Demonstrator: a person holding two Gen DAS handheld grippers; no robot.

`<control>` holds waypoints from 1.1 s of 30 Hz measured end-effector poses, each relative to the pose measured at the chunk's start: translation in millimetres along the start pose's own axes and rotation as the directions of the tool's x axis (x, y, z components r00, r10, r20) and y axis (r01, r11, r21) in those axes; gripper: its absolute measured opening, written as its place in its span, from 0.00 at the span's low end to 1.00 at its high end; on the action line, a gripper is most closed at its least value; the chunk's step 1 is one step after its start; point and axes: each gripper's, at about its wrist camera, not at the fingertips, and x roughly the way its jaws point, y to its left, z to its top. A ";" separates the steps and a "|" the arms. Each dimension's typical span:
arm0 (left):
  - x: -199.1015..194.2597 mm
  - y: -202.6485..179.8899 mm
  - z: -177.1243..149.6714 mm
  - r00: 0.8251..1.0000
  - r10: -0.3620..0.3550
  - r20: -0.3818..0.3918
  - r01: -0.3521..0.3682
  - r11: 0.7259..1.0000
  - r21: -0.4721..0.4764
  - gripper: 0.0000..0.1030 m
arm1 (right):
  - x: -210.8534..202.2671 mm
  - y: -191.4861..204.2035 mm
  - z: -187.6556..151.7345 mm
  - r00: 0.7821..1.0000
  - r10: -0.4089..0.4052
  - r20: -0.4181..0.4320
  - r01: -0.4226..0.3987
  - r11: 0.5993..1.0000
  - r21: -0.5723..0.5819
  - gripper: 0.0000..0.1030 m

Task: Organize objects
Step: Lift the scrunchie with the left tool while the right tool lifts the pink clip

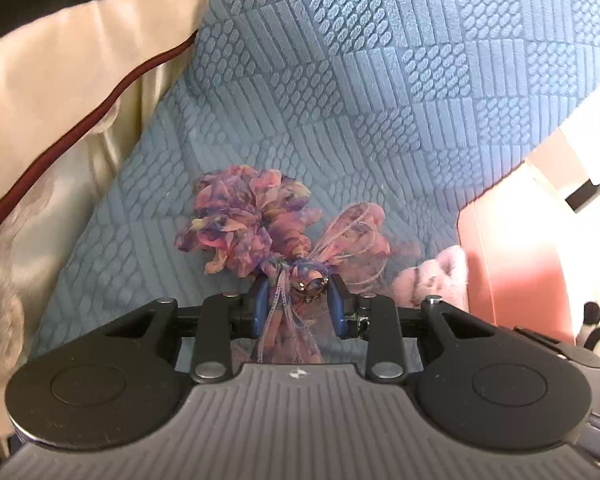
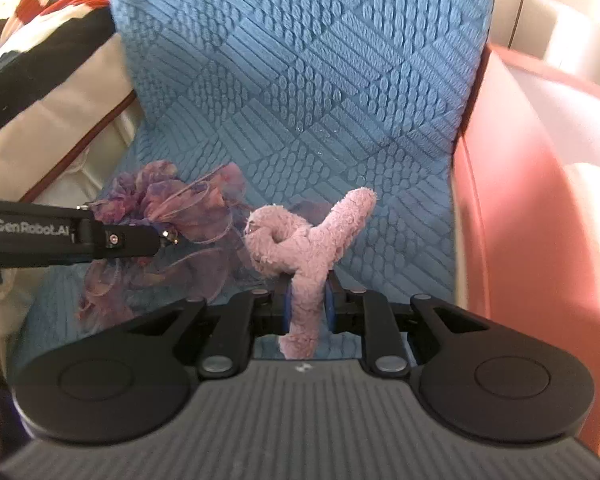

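- Carry step, judged: keep both grips firm and lift clear of the blue textured cover (image 1: 380,80) so loose ribbons don't drag.
- Left gripper (image 1: 300,304): jaws nearly closed, pinching the floral chiffon scrunchie (image 1: 252,220) at its beaded knot; ruffles spill ahead of the tips.
- Right gripper (image 2: 307,300): jaws fully closed on the pink fuzzy hair tie (image 2: 300,240); its loop sticks up past the fingertips.
- Pink bin (image 2: 520,200) sits to the right.

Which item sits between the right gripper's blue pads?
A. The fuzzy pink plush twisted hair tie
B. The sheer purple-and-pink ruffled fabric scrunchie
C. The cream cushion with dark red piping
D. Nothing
A: in the right wrist view the right gripper is shut on the fuzzy pink plush twisted hair tie; the sheer ruffled scrunchie is in the left gripper.
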 end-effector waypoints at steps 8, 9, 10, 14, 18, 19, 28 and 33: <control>-10.8 0.7 -27.3 0.999 0.009 -0.030 -0.009 1.000 0.000 0.35 | -32.6 0.0 -41.8 1.000 -0.022 -0.011 0.022 1.000 0.010 0.19; -13.6 0.2 -32.6 0.999 0.008 -0.035 -0.008 1.000 0.002 0.35 | -35.1 -0.4 -46.2 1.000 -0.017 -0.014 0.017 1.000 0.016 0.19; -16.8 -0.3 -37.5 0.999 0.004 -0.037 -0.004 1.000 0.001 0.35 | -37.7 -1.1 -51.4 1.000 -0.009 -0.020 0.010 1.000 0.022 0.19; -24.6 -0.8 -52.3 0.999 0.001 -0.040 -0.001 1.000 -0.017 0.35 | -39.6 -1.0 -61.9 0.999 -0.011 -0.044 0.012 1.000 0.028 0.19; -20.4 0.1 -55.4 0.999 0.010 -0.052 -0.012 0.999 -0.031 0.35 | -33.8 -1.4 -65.1 0.997 -0.018 -0.071 0.020 0.999 0.027 0.22; -18.1 1.3 -55.2 0.998 0.016 -0.053 -0.018 0.999 -0.031 0.35 | -32.6 -2.2 -65.1 0.997 -0.015 -0.080 0.017 0.999 0.031 0.23; -10.7 7.4 -52.6 0.997 0.018 -0.071 -0.022 0.998 -0.061 0.35 | -19.9 -2.1 -61.8 0.996 0.027 -0.084 -0.019 0.995 0.095 0.62; -9.5 7.3 -51.6 0.997 0.026 -0.069 -0.030 0.998 -0.051 0.35 | -9.2 -0.8 -60.7 0.995 -0.006 -0.095 0.019 0.991 0.134 0.56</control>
